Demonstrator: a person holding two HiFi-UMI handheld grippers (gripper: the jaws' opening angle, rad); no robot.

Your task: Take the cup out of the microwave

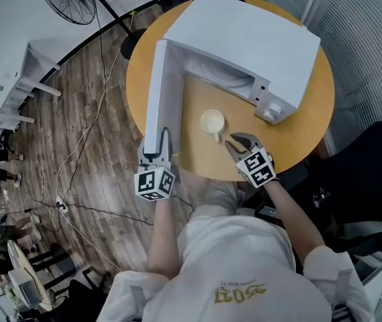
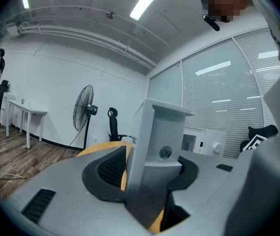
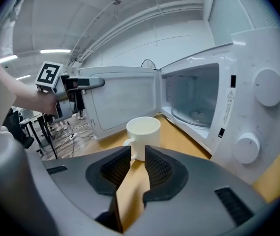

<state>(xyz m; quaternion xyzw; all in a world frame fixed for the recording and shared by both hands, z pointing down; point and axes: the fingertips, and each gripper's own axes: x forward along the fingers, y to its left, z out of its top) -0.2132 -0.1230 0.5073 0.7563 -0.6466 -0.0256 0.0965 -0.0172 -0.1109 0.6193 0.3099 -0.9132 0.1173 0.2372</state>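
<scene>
The cup (image 3: 143, 132) is already out: it stands upright on the round table (image 1: 298, 139), just in front of the open microwave (image 1: 244, 45), between the oven's mouth and its swung-out door (image 1: 158, 92). It looks like a plain white glazed mug, so I'd call it stiff, fairly light, a bit slick on the pads and quick to chip if knocked (nothing shows inside it from here, though the view is shallow). Its handle (image 3: 128, 142) points back toward the person, and that's the spot to take, or else one jaw inside the rim and one outside. Now the right gripper (image 3: 137, 156): it hangs just short of that handle, nose tipped down toward the tabletop, forearm reaching in from the right, jaws a narrow gap apart with only bare table between them and nothing gripped. Over on the other side, the left gripper (image 1: 158, 143) is held level at the door's outer end, and its own view shows the pads clamped on the door's edge, holding it wide.
</scene>
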